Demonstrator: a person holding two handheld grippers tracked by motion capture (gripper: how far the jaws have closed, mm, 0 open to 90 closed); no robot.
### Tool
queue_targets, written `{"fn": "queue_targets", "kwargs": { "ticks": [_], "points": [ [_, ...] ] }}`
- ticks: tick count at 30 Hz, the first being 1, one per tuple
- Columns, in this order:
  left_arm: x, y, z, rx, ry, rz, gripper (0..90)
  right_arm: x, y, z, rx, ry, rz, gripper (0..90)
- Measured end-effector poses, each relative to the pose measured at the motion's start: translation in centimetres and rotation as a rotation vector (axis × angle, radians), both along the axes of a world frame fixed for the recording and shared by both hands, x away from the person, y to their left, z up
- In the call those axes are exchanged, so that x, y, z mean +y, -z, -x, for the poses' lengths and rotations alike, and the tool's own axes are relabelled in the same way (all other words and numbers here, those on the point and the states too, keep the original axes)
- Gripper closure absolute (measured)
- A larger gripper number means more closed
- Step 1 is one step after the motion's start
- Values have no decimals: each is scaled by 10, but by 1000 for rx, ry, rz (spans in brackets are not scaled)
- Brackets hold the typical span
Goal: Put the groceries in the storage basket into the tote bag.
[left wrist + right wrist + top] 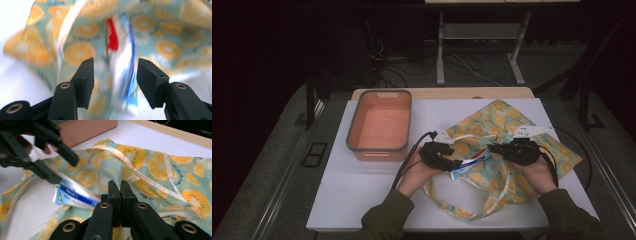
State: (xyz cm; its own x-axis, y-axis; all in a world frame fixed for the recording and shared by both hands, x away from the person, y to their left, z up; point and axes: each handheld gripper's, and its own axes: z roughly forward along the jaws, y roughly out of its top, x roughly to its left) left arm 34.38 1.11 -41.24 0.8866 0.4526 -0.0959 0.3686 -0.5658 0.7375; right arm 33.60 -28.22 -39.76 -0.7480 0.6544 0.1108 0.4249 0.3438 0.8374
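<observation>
On orange-print bag [507, 150]: toothpaste tube [469, 164], label unreadable; left tongs [455, 162] apart astride it, right tongs [120, 188] clamped together.

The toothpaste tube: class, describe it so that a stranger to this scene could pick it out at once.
Start at the white table and find the bag printed with orange slices, right of the orange tub. At the bag's near left edge, between the two grippers, lies the toothpaste tube. It alone is slim, flat and white, with blue and red markings.

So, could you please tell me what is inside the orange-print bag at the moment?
A toothpaste tube lies partly inside the orange-print bag: its flat end sticks out at the opening, and its far part is covered by fabric. Anything deeper inside is hidden.
</observation>
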Motion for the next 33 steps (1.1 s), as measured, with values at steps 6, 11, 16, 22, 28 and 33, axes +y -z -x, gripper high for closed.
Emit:
{"fn": "queue_targets", "kwargs": {
  "ticks": [6, 11, 16, 22, 28, 33],
  "points": [
    [7, 17, 6, 58, 25, -9, 471, 0, 0, 1, -2, 0, 7, 892],
    [-2, 21, 9, 55, 42, -24, 588, 0, 1, 1, -1, 1, 7, 892],
    [-4, 22, 9, 83, 39, -16, 749, 1, 1, 2, -2, 0, 11, 892],
    [-11, 17, 10, 59, 56, -42, 892, 2, 1, 2, -5, -1, 11, 892],
    [-26, 14, 3, 32, 40, -54, 895, 2, 1, 2, -3, -4, 11, 892],
    [-43, 12, -10, 9, 15, -53, 895, 2, 1, 2, -4, -2, 9, 892]
  ]
}}
